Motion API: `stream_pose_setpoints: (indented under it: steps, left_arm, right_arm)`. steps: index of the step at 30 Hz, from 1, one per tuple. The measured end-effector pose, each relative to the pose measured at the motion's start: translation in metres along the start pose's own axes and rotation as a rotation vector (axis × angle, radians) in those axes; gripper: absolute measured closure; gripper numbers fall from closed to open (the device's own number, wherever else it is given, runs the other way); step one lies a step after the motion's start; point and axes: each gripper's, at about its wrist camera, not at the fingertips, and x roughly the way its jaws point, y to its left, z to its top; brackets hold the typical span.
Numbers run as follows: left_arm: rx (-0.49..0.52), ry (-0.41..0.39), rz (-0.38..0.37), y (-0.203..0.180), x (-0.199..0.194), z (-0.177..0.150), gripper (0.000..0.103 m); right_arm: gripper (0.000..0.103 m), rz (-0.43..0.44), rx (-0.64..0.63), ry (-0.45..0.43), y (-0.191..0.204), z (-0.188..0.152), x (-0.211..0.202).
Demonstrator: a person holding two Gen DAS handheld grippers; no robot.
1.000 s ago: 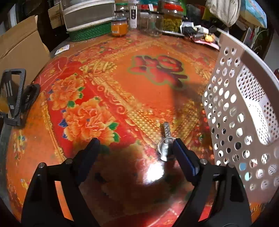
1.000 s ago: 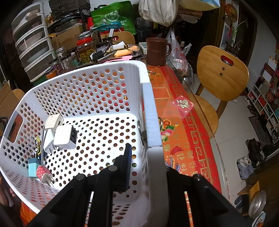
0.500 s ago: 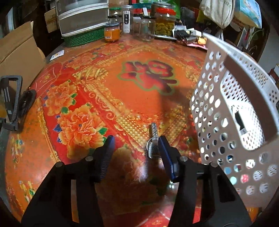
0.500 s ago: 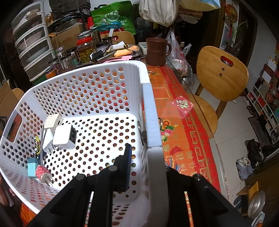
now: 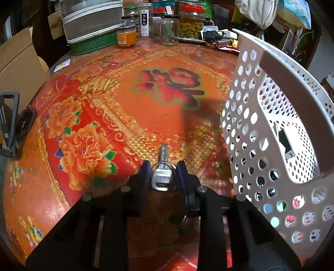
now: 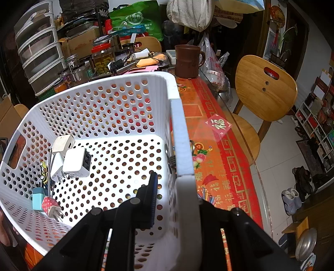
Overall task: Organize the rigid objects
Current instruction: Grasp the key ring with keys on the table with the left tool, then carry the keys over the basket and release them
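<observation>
My left gripper (image 5: 163, 174) is shut on a silver key (image 5: 162, 174) with a key ring, its blade pointing away over the red tablecloth (image 5: 104, 116). The white perforated basket (image 5: 277, 133) stands tilted just right of it. My right gripper (image 6: 171, 187) is shut on the basket's right wall (image 6: 181, 146), one finger inside and one outside. Inside the basket lie a white multi-port charger (image 6: 77, 160), white plug adapters (image 6: 62, 143), a blue adapter (image 6: 37, 199) and a red spotted plug (image 6: 51, 206).
Glass jars (image 5: 167, 27), a green tray (image 5: 94, 42) and stacked drawers (image 5: 91, 18) line the table's far edge. A black stand (image 5: 10, 123) sits at the left edge. A brown mug (image 6: 187, 60) and a wooden chair (image 6: 265, 91) are right of the basket.
My left gripper's fingers closed in from wide open onto the key and now grip it. The right gripper and basket have stayed put.
</observation>
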Motion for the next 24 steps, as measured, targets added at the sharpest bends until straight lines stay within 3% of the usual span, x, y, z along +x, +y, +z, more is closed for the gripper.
stream_pose_setpoints:
  steps: [5,16,24]
  left_arm:
    - [0.004,-0.046,0.014,0.009,-0.019,0.001,0.079]
    - [-0.023,-0.178,0.037,0.034,-0.104,0.021,0.079]
    - [0.005,-0.251,0.057,0.025,-0.165,0.037,0.079]
  right_arm:
    - [0.088,0.000,-0.001,0.000,0.000,0.000,0.000]
    - [0.088,0.000,-0.001,0.000,0.000,0.000,0.000]
    - [0.088,-0.005,-0.007,0.003,0.001,0.001,-0.001]
